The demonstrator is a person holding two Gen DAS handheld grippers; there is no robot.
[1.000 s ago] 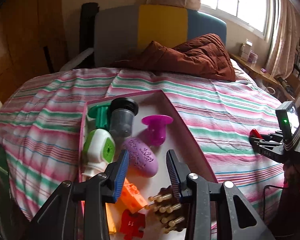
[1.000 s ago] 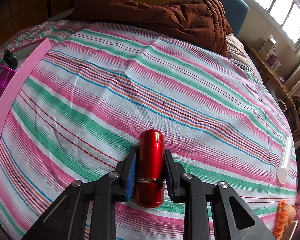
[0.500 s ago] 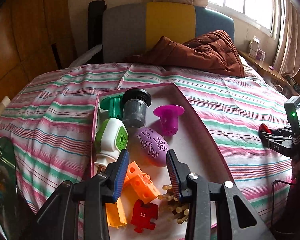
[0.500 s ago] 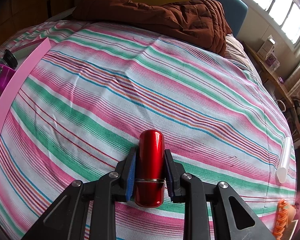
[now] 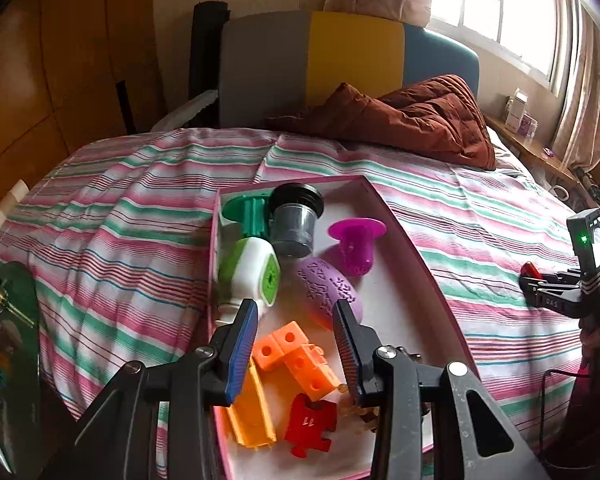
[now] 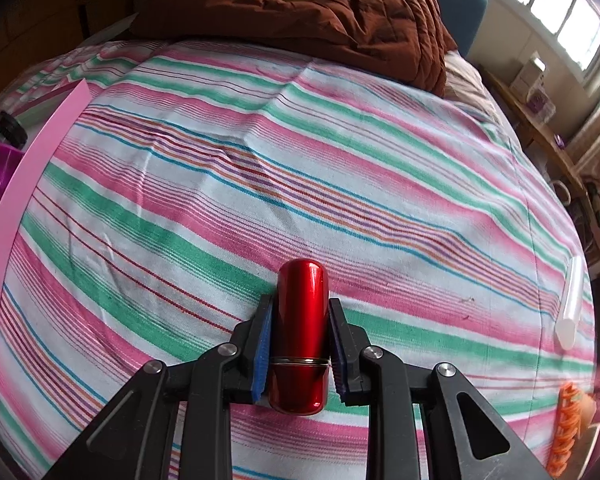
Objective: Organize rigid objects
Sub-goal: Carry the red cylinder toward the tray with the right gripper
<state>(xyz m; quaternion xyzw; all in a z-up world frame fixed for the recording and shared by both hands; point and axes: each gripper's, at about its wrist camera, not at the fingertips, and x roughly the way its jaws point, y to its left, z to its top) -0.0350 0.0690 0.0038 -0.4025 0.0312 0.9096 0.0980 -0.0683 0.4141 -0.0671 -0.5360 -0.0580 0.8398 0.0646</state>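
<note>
A pink tray (image 5: 416,248) lies on the striped bed and holds several items. Among them are a green-and-white device (image 5: 252,276), a dark jar (image 5: 294,224), a magenta cup (image 5: 356,244), a purple oval (image 5: 328,292), orange blocks (image 5: 296,356) and a red puzzle piece (image 5: 310,424). My left gripper (image 5: 295,312) hovers open over the tray's near end, with nothing between its fingers. My right gripper (image 6: 300,302) is shut on a shiny red capsule (image 6: 300,328) just above the bedspread, to the right of the tray's edge (image 6: 32,168). The left wrist view shows that gripper (image 5: 540,280) at far right.
A brown quilt (image 5: 420,120) is heaped at the headboard. A white tube (image 6: 572,300) and an orange item (image 6: 568,428) lie near the bed's right edge. A glass side table (image 5: 12,340) stands at the left. A shelf with small boxes (image 6: 536,88) runs under the window.
The left wrist view has drawn back slightly from the tray, so more of the orange blocks and the red puzzle piece shows. The right gripper and the capsule have kept still.
</note>
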